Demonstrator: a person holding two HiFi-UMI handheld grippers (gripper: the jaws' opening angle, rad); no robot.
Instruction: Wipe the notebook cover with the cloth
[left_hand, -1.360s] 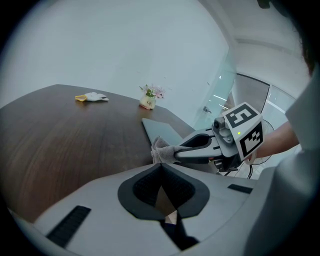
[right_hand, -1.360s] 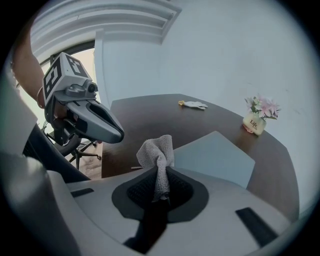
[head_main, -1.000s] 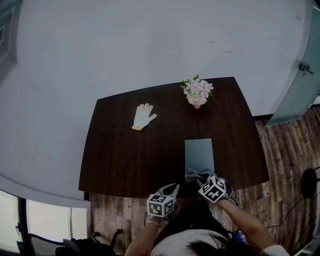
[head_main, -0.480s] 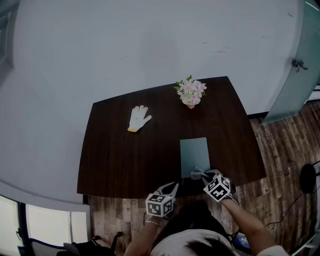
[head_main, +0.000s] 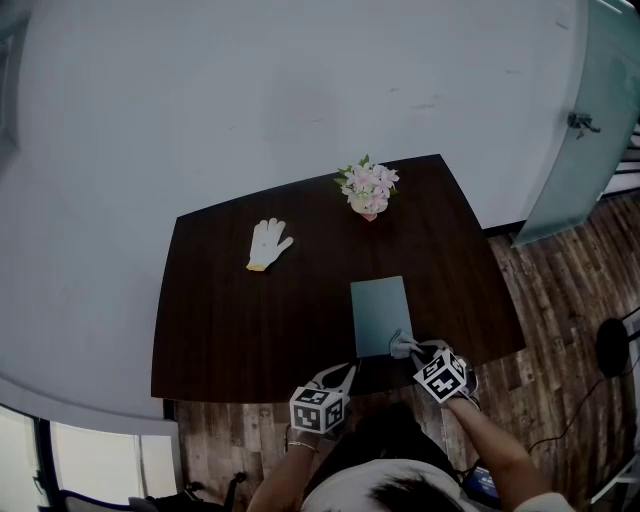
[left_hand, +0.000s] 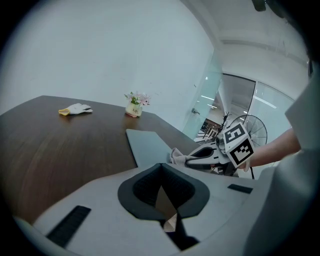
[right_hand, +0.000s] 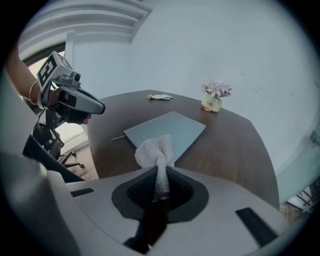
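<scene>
The right claw (right_hand: 159, 186) pinches the white cloth (right_hand: 156, 150) by its bunched end, just above the near edge of the notebook (head_main: 380, 315) lying flat on the dark surface (head_main: 230, 320). The cloth looks soft and limp; the thin notebook might slide. The left claw (left_hand: 164, 202) is pressed together, empty.

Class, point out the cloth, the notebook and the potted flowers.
cloth (right_hand: 155, 150), right gripper view, its bunched top.
notebook (head_main: 380, 315), head view, middle of cover.
potted flowers (head_main: 366, 185), head view, pink blossoms.
</scene>
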